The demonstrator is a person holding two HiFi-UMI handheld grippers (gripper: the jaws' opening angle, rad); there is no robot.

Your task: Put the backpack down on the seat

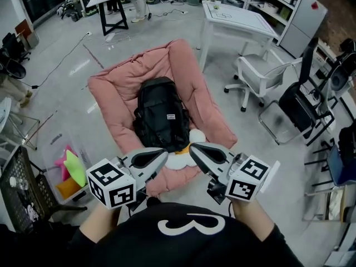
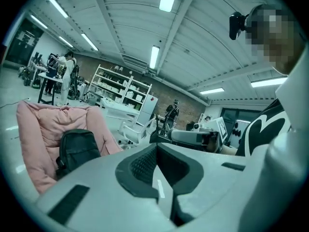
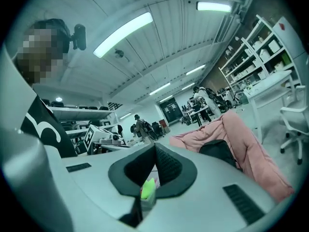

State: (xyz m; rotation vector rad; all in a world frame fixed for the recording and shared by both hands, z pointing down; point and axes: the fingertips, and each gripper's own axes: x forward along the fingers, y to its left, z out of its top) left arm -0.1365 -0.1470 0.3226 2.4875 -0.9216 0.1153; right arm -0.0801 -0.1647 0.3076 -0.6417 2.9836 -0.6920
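Observation:
The black backpack (image 1: 161,115) lies upright in the middle of the pink padded seat (image 1: 111,90) on the floor, free of both grippers. My left gripper (image 1: 161,156) and right gripper (image 1: 193,149) hover close to my chest, just short of the seat's near edge, tips almost side by side. Both stand shut with nothing between the jaws. The left gripper view has its closed jaws (image 2: 157,151) in front, with the backpack (image 2: 77,149) and the seat (image 2: 36,124) at the left. In the right gripper view the closed jaws (image 3: 155,151) sit left of the backpack (image 3: 219,151) and the seat (image 3: 244,141).
A white and yellow cushion (image 1: 183,157) lies at the seat's near edge. A white table (image 1: 239,16), a white office chair (image 1: 261,74) and a black chair (image 1: 300,107) stand to the right. At the left sit a clear bin of coloured toys (image 1: 69,171) and a black crate (image 1: 22,193).

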